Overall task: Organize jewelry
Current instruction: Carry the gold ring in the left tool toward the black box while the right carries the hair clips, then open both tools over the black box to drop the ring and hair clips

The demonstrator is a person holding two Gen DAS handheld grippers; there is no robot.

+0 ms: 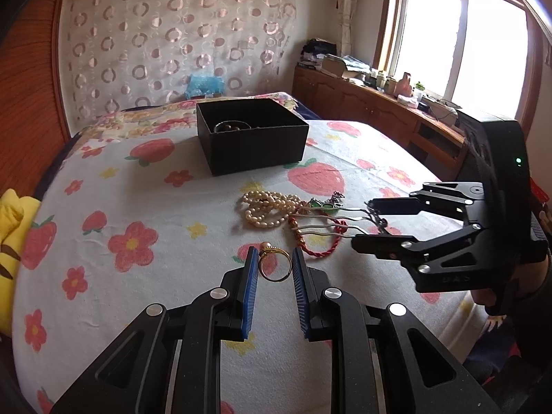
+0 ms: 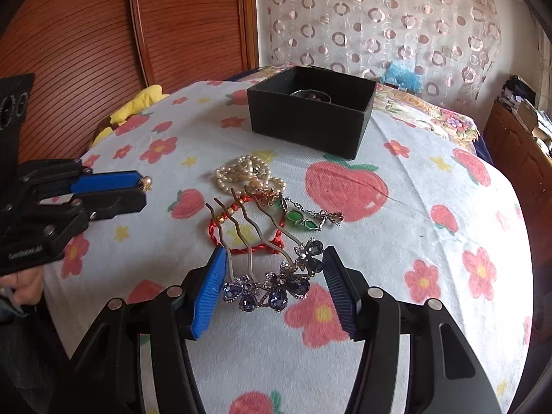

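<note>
Left tongs (image 1: 274, 269) clamped on gold pearl ring (image 1: 273, 265), held above bedspread (image 1: 138, 193). Right tongs (image 2: 272, 276) clamped on jewelled hair comb (image 2: 272, 284), near pearl necklace (image 2: 248, 172). Black box (image 2: 310, 114) behind.

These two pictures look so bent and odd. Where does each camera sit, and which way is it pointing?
Left wrist view: sits on the left gripper, looking forward and down over the bed; its fingers hold a gold ring.
Right wrist view: sits on the right gripper, looking down at a jewelled hair comb held between its fingers; a hand shows at the left edge.
Shared: black box, pearl necklace, red cord bracelet, each other's gripper.
</note>
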